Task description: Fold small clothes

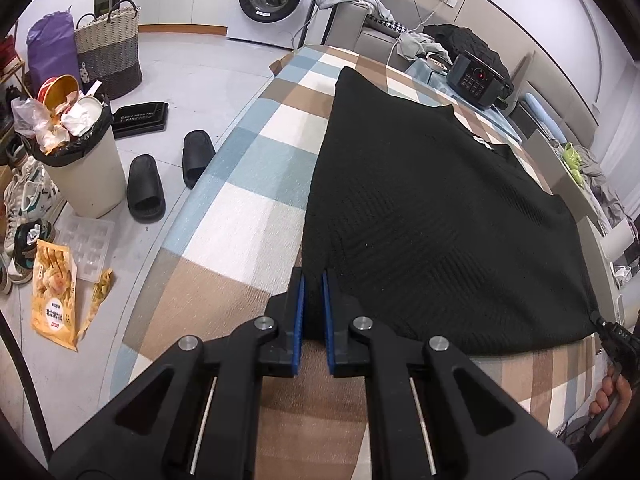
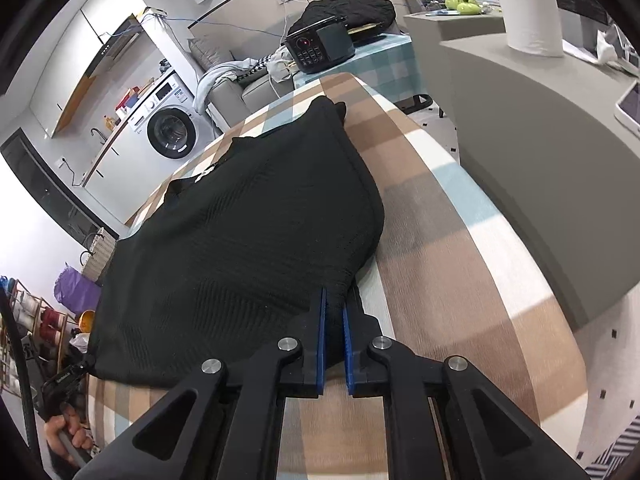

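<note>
the black knit top lies flat on my checked tablecloth. my left gripper pinches its near left hem corner, my right gripper clamps the near right corner.

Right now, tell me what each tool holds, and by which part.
Both tools grip the black knit top by its near hem: left tool at its left corner, right tool at its right corner.

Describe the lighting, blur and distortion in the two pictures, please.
Left wrist view: strong fisheye bending, the checked cloth curves, corners are black, and the black garment is sharp with its knit visible. Right wrist view: same bending, a bright patch of light on the cloth, no clear blur.
</note>
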### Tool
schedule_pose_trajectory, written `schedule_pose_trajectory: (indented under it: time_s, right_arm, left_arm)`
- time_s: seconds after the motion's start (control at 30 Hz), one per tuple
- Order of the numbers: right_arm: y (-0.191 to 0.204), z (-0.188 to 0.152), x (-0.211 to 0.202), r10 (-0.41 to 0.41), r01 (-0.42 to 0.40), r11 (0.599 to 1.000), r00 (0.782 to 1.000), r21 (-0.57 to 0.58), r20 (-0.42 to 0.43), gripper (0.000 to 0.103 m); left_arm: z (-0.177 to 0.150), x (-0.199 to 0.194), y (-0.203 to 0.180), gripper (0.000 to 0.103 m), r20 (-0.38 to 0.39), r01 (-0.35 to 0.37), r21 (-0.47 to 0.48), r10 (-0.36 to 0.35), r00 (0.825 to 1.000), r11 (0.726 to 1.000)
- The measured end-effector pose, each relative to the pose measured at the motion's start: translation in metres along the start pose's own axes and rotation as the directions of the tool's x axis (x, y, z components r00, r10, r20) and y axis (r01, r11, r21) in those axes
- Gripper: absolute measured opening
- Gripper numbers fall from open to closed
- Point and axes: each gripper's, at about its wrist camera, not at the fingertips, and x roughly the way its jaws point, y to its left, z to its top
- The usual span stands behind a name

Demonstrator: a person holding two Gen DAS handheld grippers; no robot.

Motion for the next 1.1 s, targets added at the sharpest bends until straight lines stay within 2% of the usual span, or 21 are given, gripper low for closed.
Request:
schedule_pose_trajectory:
  time_s: [0.17, 0.23, 0.3, 0.37, 0.47, 0.7, 0.8, 0.87, 1.1]
  right_arm:
    - [-0.005, 0.009, 0.002, 0.027, -0.027, 0.998, 1.0, 0.052, 0.004, 0.013]
    - [-0.004, 0.012, 0.004, 0.024, -0.025, 0.998, 1.0, 0.059, 0.014, 0.02]
    - [-0.002, 0.011, 0.006, 0.025, -0.026, 0.998, 1.0, 0.058, 0.016, 0.02]
    - [0.001, 0.009, 0.007, -0.006, 0.005, 1.0, 1.0, 0.026, 0.017, 0.009]
    - [-0.002, 0.005, 0.006, -0.037, 0.037, 0.999, 0.999, 0.013, 0.0, 0.008]
    - [-0.014, 0.016, -0.003, -0.111, 0.103, 0.988, 0.992, 0.116, 0.066, 0.03]
    - [-0.009, 0.024, -0.005, -0.093, 0.084, 0.99, 0.992, 0.112, 0.083, 0.041]
    - [-0.003, 0.026, -0.005, -0.079, 0.069, 0.992, 0.993, 0.102, 0.09, 0.042]
    - [0.033, 0.025, 0.006, 0.006, -0.006, 1.0, 0.996, -0.004, 0.093, 0.043]
  left_arm:
    - [-0.005, -0.007, 0.002, 0.006, 0.002, 0.008, -0.03, -0.008, 1.0, 1.0]
    - [-0.006, -0.008, 0.002, 0.006, 0.003, 0.01, -0.042, -0.01, 1.0, 0.999]
    - [-0.007, -0.009, 0.004, 0.006, 0.001, 0.018, -0.059, -0.018, 1.0, 0.998]
    - [-0.006, -0.01, 0.006, 0.006, -0.001, 0.026, -0.071, -0.026, 1.0, 0.997]
    - [-0.004, -0.011, 0.008, 0.006, -0.003, 0.027, -0.07, -0.027, 1.0, 0.997]
    - [0.015, -0.013, 0.009, 0.007, 0.013, 0.019, -0.087, -0.018, 1.0, 0.996]
    - [0.022, -0.018, 0.012, 0.02, 0.027, 0.016, -0.101, -0.013, 1.0, 0.995]
    - [0.023, -0.022, 0.015, 0.026, 0.038, 0.021, -0.116, -0.017, 0.999, 0.993]
    - [0.009, -0.029, 0.014, 0.026, 0.03, 0.037, -0.113, -0.034, 0.999, 0.993]
